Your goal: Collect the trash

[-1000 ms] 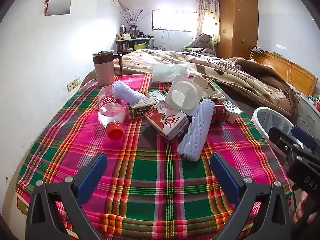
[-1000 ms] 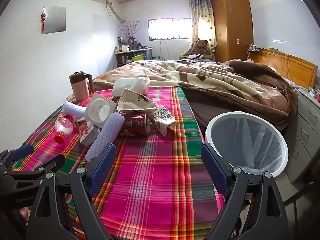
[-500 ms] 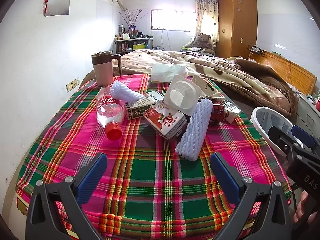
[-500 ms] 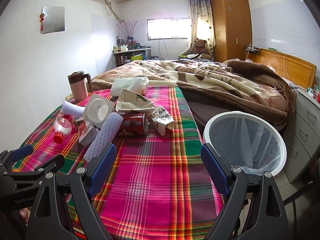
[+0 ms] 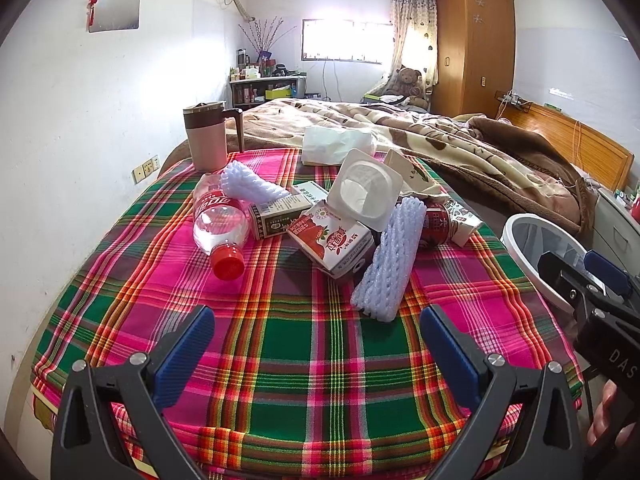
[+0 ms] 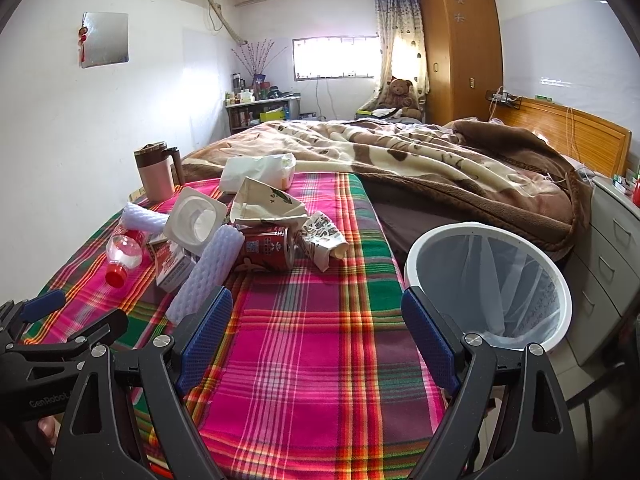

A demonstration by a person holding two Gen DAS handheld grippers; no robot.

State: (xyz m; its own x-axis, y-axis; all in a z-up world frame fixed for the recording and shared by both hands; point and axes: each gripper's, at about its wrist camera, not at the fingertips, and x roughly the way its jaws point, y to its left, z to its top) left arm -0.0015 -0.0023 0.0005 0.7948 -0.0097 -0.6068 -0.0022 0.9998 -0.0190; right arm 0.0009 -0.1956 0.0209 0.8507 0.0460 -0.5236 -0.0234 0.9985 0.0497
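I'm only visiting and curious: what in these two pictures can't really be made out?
- Bottom of the white round trash bin: right view, its own liner and rim hide it.
- Red drink can: left view, white foam sleeve covers part.
- Small print on the red-and-white strawberry carton: too small.
- Shelf bottles: too far.
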